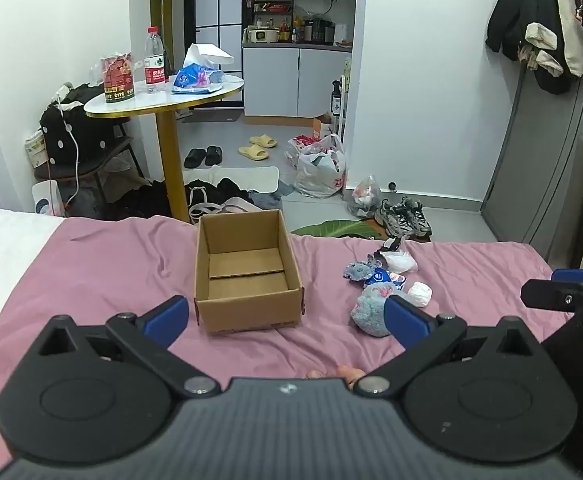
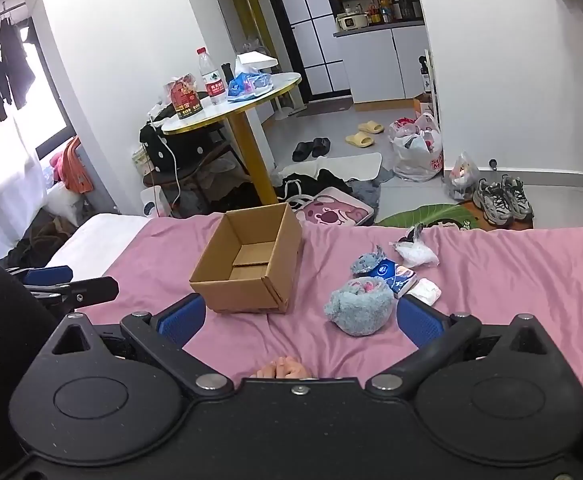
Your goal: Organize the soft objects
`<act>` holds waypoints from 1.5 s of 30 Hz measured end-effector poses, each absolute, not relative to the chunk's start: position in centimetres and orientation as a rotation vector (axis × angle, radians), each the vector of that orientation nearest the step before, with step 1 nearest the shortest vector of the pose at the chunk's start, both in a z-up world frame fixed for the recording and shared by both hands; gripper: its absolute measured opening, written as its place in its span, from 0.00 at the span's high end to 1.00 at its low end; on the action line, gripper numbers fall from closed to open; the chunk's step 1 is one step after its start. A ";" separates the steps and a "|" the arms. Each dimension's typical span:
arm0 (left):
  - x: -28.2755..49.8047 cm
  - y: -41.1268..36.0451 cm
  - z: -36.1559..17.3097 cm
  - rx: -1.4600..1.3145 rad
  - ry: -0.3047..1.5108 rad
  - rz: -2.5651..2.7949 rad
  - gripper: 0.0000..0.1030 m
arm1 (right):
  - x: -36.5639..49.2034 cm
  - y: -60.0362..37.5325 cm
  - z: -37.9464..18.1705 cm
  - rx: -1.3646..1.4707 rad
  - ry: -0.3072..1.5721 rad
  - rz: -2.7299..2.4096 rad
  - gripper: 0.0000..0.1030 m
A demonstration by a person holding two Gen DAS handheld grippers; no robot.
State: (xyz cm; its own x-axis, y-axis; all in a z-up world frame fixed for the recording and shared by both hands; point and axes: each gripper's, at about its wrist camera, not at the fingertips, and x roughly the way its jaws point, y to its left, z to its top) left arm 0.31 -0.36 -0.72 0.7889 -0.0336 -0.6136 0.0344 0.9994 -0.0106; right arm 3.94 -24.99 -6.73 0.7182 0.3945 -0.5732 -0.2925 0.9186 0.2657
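Both tongs are spread wide and holding nothing. Left gripper (image 1: 287, 322) hangs low over the pink bedsheet (image 1: 91, 272), just on the near side of the cardboard box (image 1: 247, 272), with its blue fingers (image 1: 163, 320) well apart. Right gripper (image 2: 301, 320) is the same deal, blue pads (image 2: 183, 320) splayed out, sitting near-right of the box (image 2: 251, 264) with the sheet (image 2: 511, 280) under it.

Taking the box as the landmark: it's open-topped, upright, and only its bare cardboard bottom shows inside. All the soft stuff is in a loose cluster to the right of it, on the sheet, none of it touching the box. Nearest is a fuzzy blue-grey plush (image 2: 359, 308) with a bit of pink on top, lying close by the right gripper's right finger. Just past that are a blue tissue pack (image 2: 395, 276), a small white folded bundle (image 2: 425, 290), and a smaller blue plush (image 2: 365, 262) touching the pack. Furthest right-back from the box is a crinkly clear bag with white stuff in it (image 2: 415, 252).

Beyond the box, off the bed, a round table (image 1: 163, 100) holds a water bottle (image 1: 154, 60).
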 end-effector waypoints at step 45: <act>0.8 -0.6 -1.2 -0.029 0.688 -0.083 0.00 | 3.8 -25.7 -6.9 0.146 0.669 0.365 0.00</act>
State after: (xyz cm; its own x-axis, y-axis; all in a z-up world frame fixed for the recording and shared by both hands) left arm 0.85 -0.63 -1.16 0.7692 -0.0859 -0.6332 0.0665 0.9963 -0.0545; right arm 3.78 -25.71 -6.87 0.7242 0.3754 -0.5785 -0.2828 0.9267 0.2474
